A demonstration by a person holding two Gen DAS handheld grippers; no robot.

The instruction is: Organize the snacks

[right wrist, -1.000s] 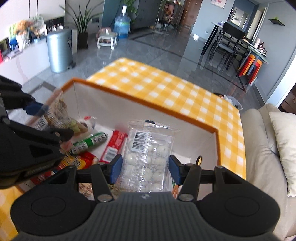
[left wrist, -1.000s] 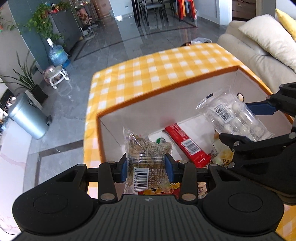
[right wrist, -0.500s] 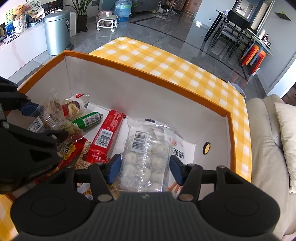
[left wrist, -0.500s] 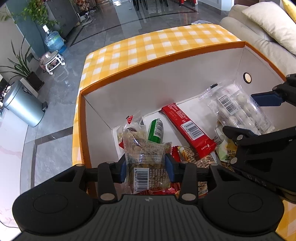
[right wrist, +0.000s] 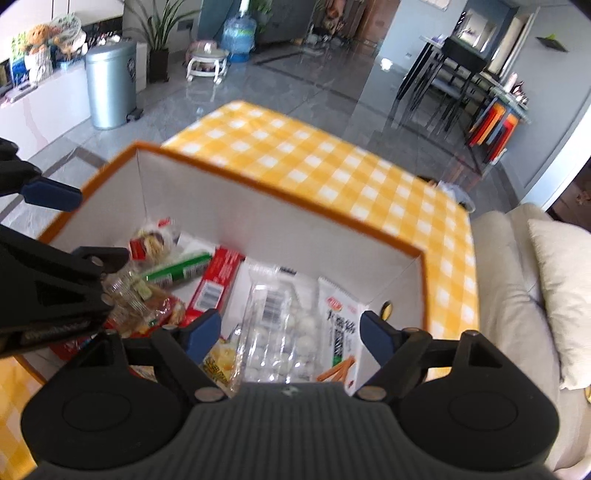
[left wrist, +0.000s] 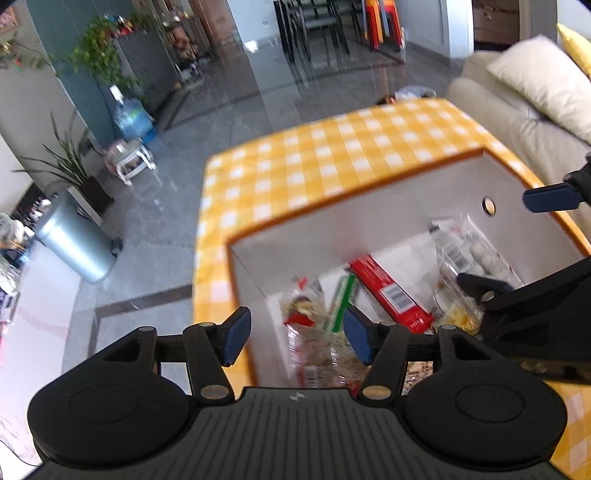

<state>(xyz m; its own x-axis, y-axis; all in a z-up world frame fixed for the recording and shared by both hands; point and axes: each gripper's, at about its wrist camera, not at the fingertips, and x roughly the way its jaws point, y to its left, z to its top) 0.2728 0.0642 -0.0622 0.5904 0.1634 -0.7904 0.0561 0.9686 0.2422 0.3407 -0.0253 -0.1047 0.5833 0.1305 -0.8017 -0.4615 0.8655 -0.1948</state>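
Observation:
A white box with an orange rim (left wrist: 351,221) (right wrist: 258,218) holds the snacks. My left gripper (left wrist: 295,338) hovers over its left corner with its jaws opening. The clear cracker packet (left wrist: 317,354) lies loose below them, and neither pad touches it. My right gripper (right wrist: 290,334) hangs over the right side, its jaws opening too. The clear pack of white balls (right wrist: 273,314) rests free on the box floor under it. A red bar (right wrist: 214,284), a green tube (right wrist: 177,271) and a white stick-snack packet (right wrist: 338,328) lie beside it.
The box stands on a table with a yellow checked cloth (left wrist: 332,158). A cream sofa with a cushion (right wrist: 561,295) runs along the right side. A metal bin (right wrist: 109,85), a water bottle (right wrist: 238,33) and potted plants stand on the grey floor beyond.
Both grippers have opened and let go of their packets, which now lie in the box. Both views have pulled back up from the box after dipping towards it.

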